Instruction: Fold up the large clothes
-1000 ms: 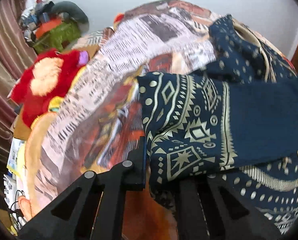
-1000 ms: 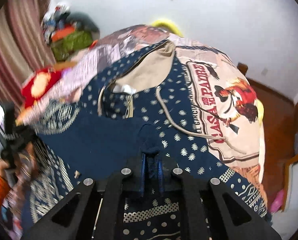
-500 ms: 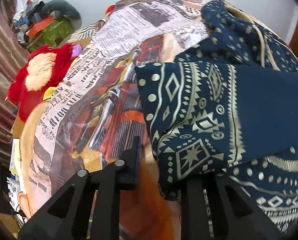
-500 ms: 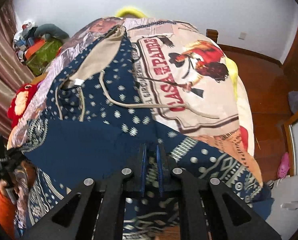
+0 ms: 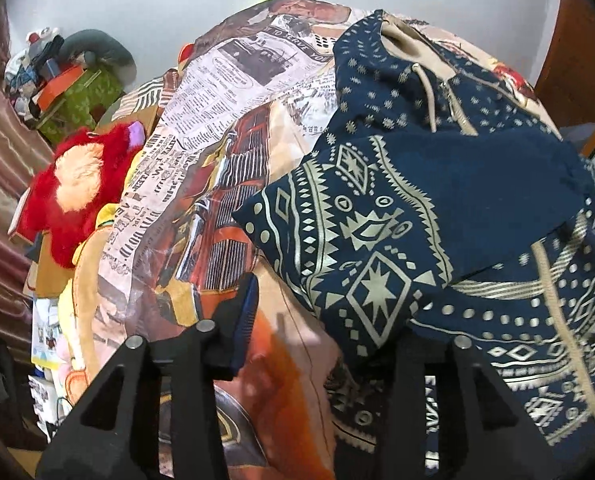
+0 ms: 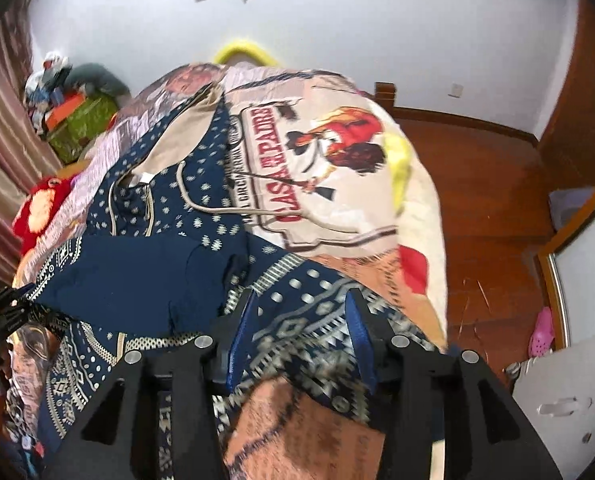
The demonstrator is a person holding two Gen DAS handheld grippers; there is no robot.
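Note:
A navy hoodie (image 5: 477,184) with cream tribal print lies on the bed, hood (image 6: 177,140) toward the far wall. One sleeve (image 5: 357,240) is folded across its chest. My left gripper (image 5: 325,328) hovers at the sleeve's cuff with its jaws opening. The cuff's corner drapes over the right finger, and the left pad (image 5: 243,320) is bare. My right gripper (image 6: 300,320) is over the hoodie's (image 6: 137,280) patterned hem. Its jaws are opening too, the cloth lying slack between the pads. The left gripper (image 6: 1,312) shows at that view's left edge.
A printed bedspread (image 5: 225,120) covers the bed (image 6: 329,168). A red plush toy (image 5: 73,192) and a cluttered pile with a green bag (image 5: 81,100) lie along the left side by the curtain. Wooden floor (image 6: 477,184) and a pink shoe (image 6: 541,330) are to the right.
Both grippers were shut on the hoodie, the left on the cuff, the right on the fabric. Both have let go, spread their jaws and drawn back toward the hem.

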